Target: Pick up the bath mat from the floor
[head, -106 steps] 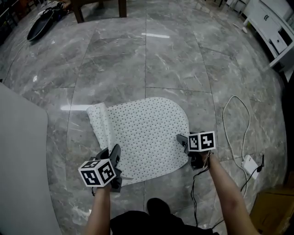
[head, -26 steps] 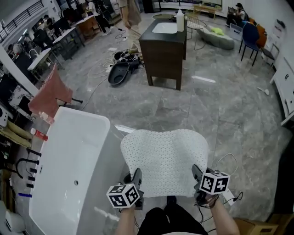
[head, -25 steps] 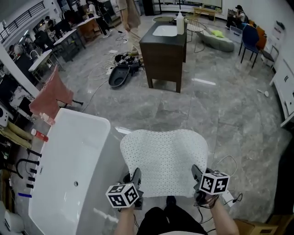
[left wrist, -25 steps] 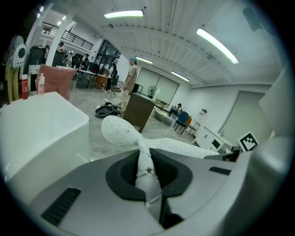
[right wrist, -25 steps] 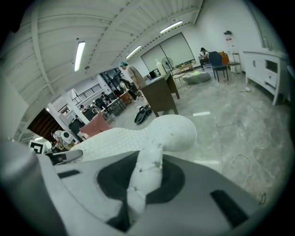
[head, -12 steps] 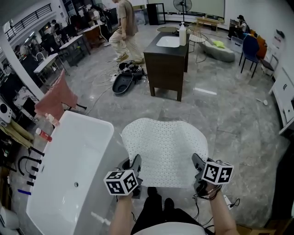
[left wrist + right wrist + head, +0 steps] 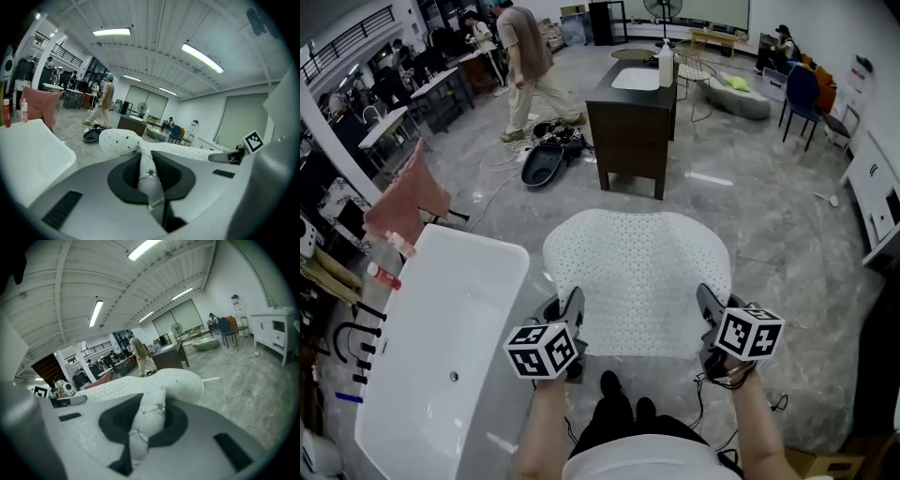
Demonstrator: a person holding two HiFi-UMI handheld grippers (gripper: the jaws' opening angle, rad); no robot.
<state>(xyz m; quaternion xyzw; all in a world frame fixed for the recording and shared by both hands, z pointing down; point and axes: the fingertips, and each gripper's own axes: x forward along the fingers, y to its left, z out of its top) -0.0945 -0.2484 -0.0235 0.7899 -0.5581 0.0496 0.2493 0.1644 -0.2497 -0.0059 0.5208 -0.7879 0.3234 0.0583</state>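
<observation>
The white perforated bath mat point(image 7: 639, 281) hangs spread out in the air between my two grippers, off the grey marble floor point(image 7: 787, 234). My left gripper point(image 7: 573, 314) is shut on the mat's near left corner; in the left gripper view the bunched mat corner point(image 7: 146, 176) sits pinched between the jaws. My right gripper point(image 7: 706, 309) is shut on the near right corner, and the right gripper view shows the crumpled mat edge point(image 7: 149, 420) clamped there. The mat's far edge curls over and droops away from me.
A white bathtub point(image 7: 441, 356) lies at my left. A dark wooden vanity point(image 7: 630, 103) with a sink and bottle stands ahead. A person point(image 7: 525, 66) walks at the back left. A pink towel point(image 7: 408, 202), cables and a white cabinet point(image 7: 881, 197) ring the floor.
Both grippers have risen with the mat, which now hangs higher and wider in view. The person at the back has walked to the left.
</observation>
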